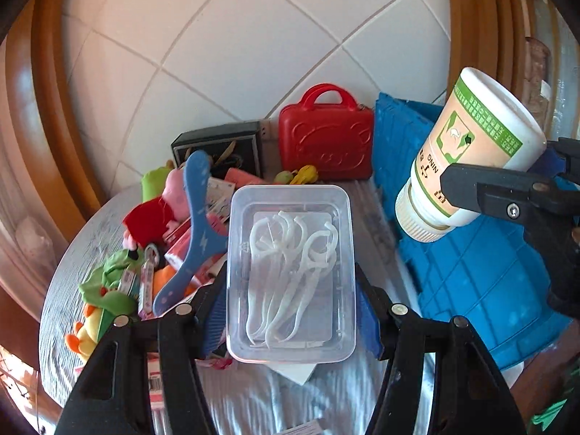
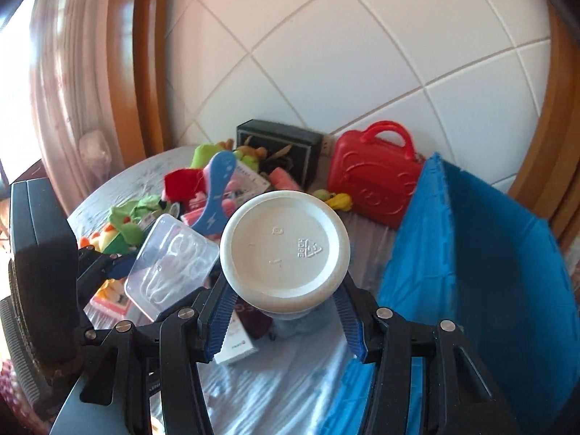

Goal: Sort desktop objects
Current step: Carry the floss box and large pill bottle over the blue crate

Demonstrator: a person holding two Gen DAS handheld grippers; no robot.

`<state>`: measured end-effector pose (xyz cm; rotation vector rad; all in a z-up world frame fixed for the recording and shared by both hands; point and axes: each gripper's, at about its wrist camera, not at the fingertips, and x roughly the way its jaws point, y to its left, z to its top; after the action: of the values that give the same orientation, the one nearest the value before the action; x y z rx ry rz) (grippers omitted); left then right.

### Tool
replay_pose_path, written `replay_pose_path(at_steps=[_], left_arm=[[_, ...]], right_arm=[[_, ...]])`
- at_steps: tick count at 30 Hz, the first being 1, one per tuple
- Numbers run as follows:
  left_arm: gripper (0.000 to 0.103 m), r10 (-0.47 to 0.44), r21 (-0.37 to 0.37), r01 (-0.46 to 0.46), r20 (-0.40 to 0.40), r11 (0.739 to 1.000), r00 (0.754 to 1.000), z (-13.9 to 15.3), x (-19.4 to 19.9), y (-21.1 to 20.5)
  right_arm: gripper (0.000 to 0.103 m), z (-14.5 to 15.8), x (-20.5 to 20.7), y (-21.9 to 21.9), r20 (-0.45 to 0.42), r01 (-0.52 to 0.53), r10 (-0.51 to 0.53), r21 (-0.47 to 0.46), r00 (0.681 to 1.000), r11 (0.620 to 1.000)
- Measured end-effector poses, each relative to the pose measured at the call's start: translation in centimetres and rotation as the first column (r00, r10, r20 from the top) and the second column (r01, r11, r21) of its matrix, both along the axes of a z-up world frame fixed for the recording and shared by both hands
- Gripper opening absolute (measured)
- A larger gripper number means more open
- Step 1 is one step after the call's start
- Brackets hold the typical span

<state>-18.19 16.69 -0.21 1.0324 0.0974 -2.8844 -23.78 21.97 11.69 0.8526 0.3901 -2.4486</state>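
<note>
My left gripper (image 1: pixel 290 301) is shut on a clear plastic box of white floss picks (image 1: pixel 290 272) and holds it above the table. The box also shows in the right wrist view (image 2: pixel 170 264), at the left. My right gripper (image 2: pixel 284 301) is shut on a white bottle with a green and tan label (image 1: pixel 467 156), cap end down; its white base (image 2: pixel 284 246) faces the right wrist camera. The bottle hangs above the near edge of a blue bin (image 1: pixel 482 282), which also shows at the right (image 2: pixel 489 272).
A pile of toys and packets lies left on the grey table (image 1: pixel 61 253): a blue boomerang (image 1: pixel 195 232), a pink pig plush (image 1: pixel 159 214), green plush toys (image 1: pixel 108 286). A red toy suitcase (image 1: pixel 326 137) and a black box (image 1: pixel 221 148) stand against the tiled wall.
</note>
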Motion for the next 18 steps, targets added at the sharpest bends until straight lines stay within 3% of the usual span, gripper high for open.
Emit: replay_pose_path(at_steps=[5, 11, 15, 18], left_arm=[[0.059, -0.107, 0.027, 0.108, -0.027, 0.994, 0.994, 4.3, -2.8, 5.1], [0.059, -0.224, 0.038, 0.227, -0.059, 0.973, 0.973, 8.5, -5.7, 12.6], [0.059, -0.3, 0.078, 0.301, -0.019, 0.95, 0.954, 9.9, -9.5, 17.7], [0.059, -0.344, 0.088, 0.338, 0.076, 0.937, 0.936, 9.6, -13.4, 21.6]], right_arm=[[0.052, 4.2, -0.8, 5.9, -0.088, 0.139, -0.139, -0.01, 0.986, 0.99], [0.052, 8.2, -2.5, 14.9, -0.148, 0.285, -0.285, -0.019, 0.947, 0.958], [0.052, 9.3, -5.1, 21.4, -0.124, 0.365, -0.363, -0.005, 0.924, 0.931], [0.052, 9.0, -7.9, 25.7, -0.077, 0.416, -0.413, 0.027, 0.908, 0.909]])
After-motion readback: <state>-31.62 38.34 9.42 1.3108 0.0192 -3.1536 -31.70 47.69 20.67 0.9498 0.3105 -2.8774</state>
